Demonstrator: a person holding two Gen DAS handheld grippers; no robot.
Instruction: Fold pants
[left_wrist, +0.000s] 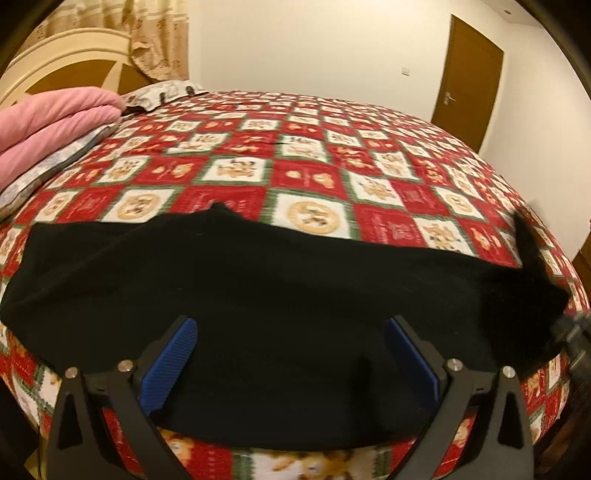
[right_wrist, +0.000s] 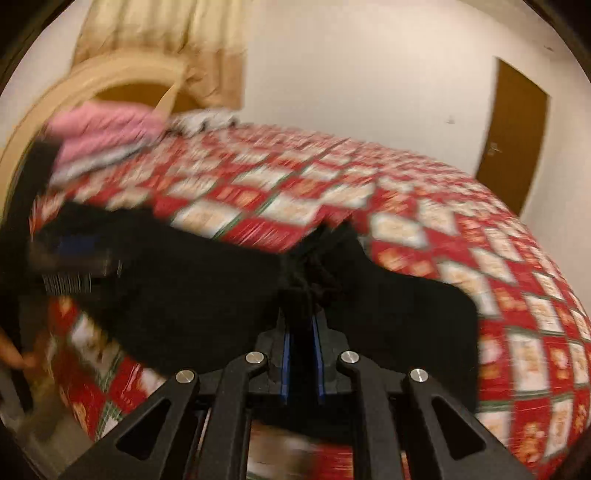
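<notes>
Two grippers on job. Left gripper (left_wrist: 291, 354) hovers over pants (left_wrist: 258, 288), jaws spread wide, holding nothing; black pants lie across near edge of bed (left_wrist: 314, 147), long side running left-right. Right gripper (right_wrist: 303, 332) is clamped tight on bunched black fabric, likely leg end. Right view blurred, so you look mid-swing: slow down, carry leg end over waist end, keep cloth taut, pin middle with your left.

No legible text, labels, brands or numbers in either view. Red squares of the patterned bedspread (left_wrist: 314, 177) carry faint pale lettering-like marks, too small and blurred to read. Right wrist view heavily motion-blurred; nothing readable there. Black pants (left_wrist: 258, 295) show no visible tag or print.
</notes>
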